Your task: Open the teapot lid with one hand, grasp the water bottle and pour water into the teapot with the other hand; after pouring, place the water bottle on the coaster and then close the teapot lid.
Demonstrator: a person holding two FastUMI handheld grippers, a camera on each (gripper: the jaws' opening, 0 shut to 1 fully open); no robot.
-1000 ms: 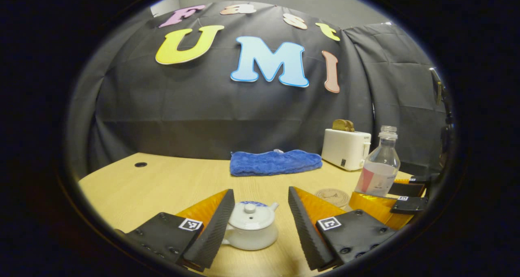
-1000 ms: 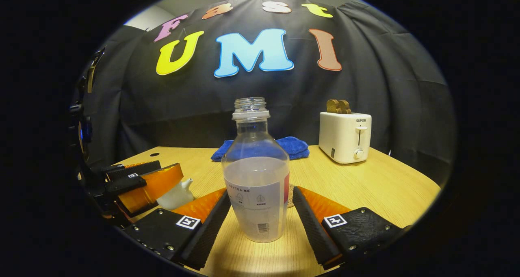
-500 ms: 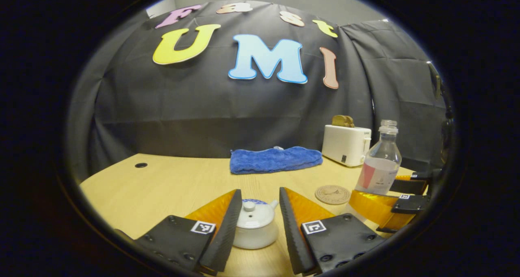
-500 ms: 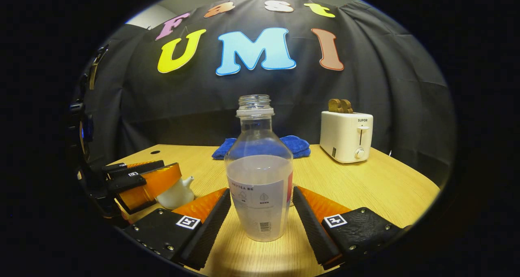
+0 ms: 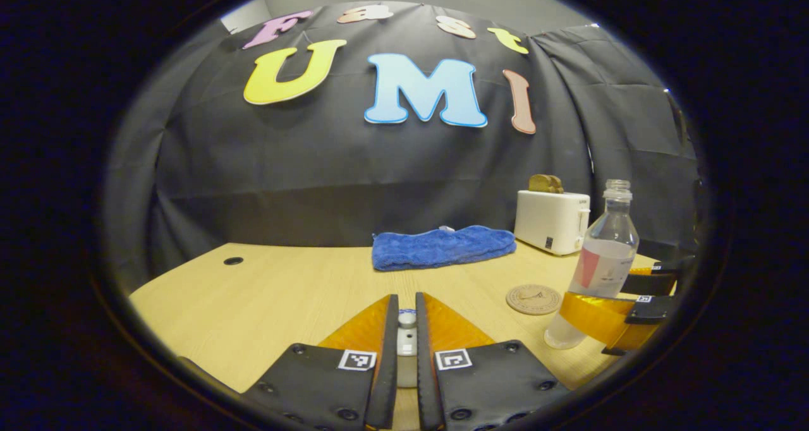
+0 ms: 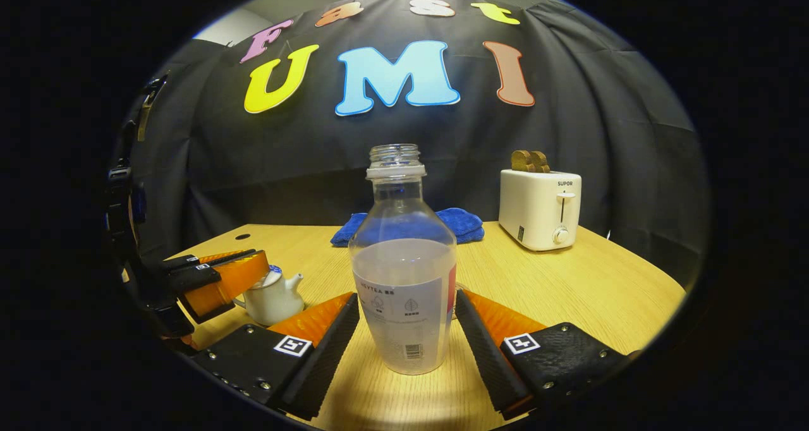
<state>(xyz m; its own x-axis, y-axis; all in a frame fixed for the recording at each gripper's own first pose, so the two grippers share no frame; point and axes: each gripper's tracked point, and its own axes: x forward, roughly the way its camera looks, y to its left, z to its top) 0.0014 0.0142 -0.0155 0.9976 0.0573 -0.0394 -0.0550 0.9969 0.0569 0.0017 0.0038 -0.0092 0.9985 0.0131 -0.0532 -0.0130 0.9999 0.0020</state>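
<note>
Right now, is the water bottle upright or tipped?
Upright: the water bottle stands on the table, neck up and uncapped, between the right gripper's open fingers.

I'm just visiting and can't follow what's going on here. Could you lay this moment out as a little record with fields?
left gripper: closed on the teapot lid knob
teapot: on the table, lid still on
right gripper: open, a finger on each side of the water bottle
water bottle: upright, uncapped, partly full
coaster: bare, beside the bottle
background: blue towel, toaster
</note>
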